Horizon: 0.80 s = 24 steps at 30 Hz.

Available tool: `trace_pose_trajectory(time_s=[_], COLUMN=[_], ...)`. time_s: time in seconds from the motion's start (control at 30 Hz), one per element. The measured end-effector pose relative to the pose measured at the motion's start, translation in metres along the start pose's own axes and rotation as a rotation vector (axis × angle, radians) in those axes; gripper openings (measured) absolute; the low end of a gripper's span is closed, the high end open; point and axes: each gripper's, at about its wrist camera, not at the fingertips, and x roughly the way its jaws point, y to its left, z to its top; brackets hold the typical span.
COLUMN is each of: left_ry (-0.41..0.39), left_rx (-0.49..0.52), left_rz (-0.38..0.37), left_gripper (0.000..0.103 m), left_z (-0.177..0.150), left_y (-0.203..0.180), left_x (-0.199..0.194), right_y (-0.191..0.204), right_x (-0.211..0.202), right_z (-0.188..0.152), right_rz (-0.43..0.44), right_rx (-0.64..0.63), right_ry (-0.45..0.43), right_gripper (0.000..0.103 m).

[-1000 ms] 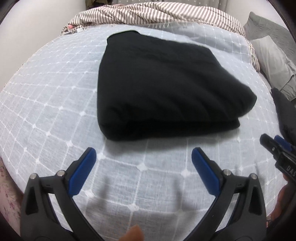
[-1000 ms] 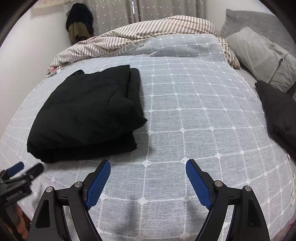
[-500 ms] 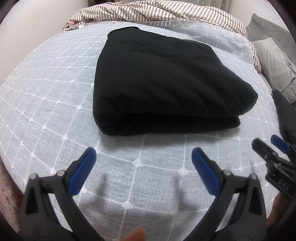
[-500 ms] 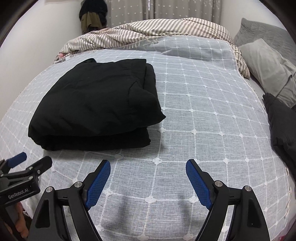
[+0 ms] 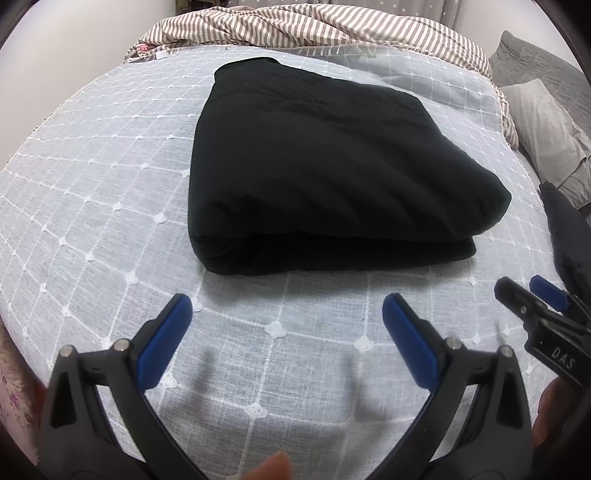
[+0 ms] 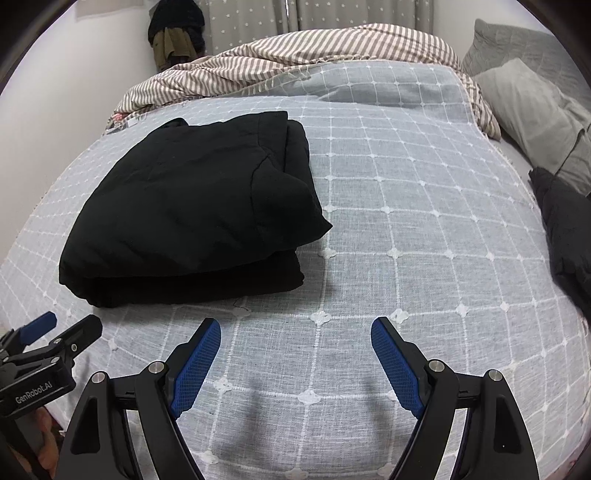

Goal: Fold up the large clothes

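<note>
Blue pads (image 5: 164, 341) of left gripper (image 5: 286, 308) spread wide at bottom of left wrist view, nothing between them, only bedspread below. Same for right gripper (image 6: 295, 332) in its own view: pads (image 6: 195, 365) well apart, gripping nothing.

Folded black garment (image 5: 332, 173) at centre of left wrist view, lying flat on bedspread in a thick rectangular stack, rounded fold edge turned toward lower part of frame. Clear of left gripper's fingertips, near but not touching. In right wrist view, same black garment (image 6: 199, 214) at left of centre, layered edges visible along its right side, apart from both grippers.

Grey bedspread (image 6: 406, 229) with white grid lines and small white flower marks beneath everything. Striped blanket (image 6: 303, 51) bunched along upper edge of bed. Grey pillows (image 6: 532, 110) at upper right. Second dark garment (image 6: 565, 236) at right edge, well apart from folded one. Dark clothes (image 6: 177, 33) hanging at upper left beside star-patterned curtain (image 6: 332, 14).

Right gripper's tips at lower right edge of left wrist view; left gripper's tips at lower left edge of right wrist view.
</note>
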Motion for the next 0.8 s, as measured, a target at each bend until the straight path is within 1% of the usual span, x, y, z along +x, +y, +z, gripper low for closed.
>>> trace_pose_trajectory(time_s=[0.8], left_ry=[-0.002], left_rx=[-0.005], left_rz=[-0.002], left_gripper=[0.102], left_z=[0.0024], left_y=[0.0015], left_x=[-0.0014], right_y=[0.0017], right_x=[0.0033], right_z=[-0.0018], right_rz=[0.0], right_rx=[-0.002], right_ry=[0.018], right_gripper=[0.085])
